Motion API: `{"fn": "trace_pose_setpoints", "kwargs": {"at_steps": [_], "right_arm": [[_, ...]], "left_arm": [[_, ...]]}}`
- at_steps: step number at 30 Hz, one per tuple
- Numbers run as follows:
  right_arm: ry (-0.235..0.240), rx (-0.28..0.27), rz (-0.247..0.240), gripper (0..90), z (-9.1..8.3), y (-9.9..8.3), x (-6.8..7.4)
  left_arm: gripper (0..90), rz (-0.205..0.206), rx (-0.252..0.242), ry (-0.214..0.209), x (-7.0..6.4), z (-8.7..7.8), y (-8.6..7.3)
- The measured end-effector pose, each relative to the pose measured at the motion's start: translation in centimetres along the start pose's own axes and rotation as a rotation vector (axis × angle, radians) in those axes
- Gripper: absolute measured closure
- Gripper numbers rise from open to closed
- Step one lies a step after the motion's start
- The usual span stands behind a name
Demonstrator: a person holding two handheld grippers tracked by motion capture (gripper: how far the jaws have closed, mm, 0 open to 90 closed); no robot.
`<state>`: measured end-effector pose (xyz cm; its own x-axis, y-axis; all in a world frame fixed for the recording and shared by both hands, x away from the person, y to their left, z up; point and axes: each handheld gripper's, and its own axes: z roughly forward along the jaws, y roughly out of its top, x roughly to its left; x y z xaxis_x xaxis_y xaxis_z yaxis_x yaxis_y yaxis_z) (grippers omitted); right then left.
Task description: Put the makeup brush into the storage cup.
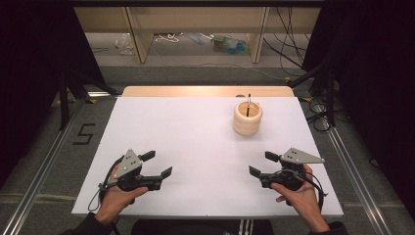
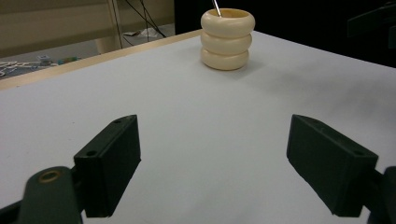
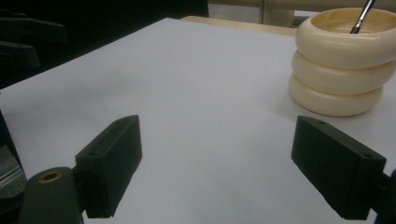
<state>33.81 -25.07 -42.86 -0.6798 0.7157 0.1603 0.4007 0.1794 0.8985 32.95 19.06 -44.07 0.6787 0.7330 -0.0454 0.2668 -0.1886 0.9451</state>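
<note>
Nearest the high camera, at the bottom edge, the person's two forearms come in over the near edge of the white table (image 1: 195, 137). The left hand (image 1: 115, 196) holds the left gripper (image 1: 161, 164) low over the near left part of the table; its jaws are spread wide with nothing between them, and they point toward the middle of the table. The grey plate (image 1: 130, 162) sits on top of it, and its cable (image 1: 95, 196) loops down by the wrist.

In the left gripper view the two black jaws stand far apart over bare table, and the cup (image 2: 228, 39) stands well beyond them, slightly right of centre.

Moving right in the high view, the cup (image 1: 247, 117) is a cream holder shaped like three stacked rings. It stands upright on the far right part of the table, well apart from both grippers. A thin dark stick (image 1: 248, 104) with a pale tip rises from it; what it is cannot be told.

The right hand (image 1: 298, 191) holds the right gripper (image 1: 260, 163) over the near right part of the table. Its jaws are also spread and grip nothing, pointing left. In the right gripper view the cup (image 3: 343, 63) stands ahead and to the right of the jaws, the stick (image 3: 362, 16) leaning inside its rim.
</note>
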Motion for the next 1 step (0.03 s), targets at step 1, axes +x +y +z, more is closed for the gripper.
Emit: {"fn": "trace_pose_setpoints", "kwargs": {"at_steps": [1], "right_arm": [[0.000,0.000,0.000,16.8,0.00,0.00,0.00]], "left_arm": [[17.7,0.000,0.001,-0.002,-0.04,0.03,0.00]]}}
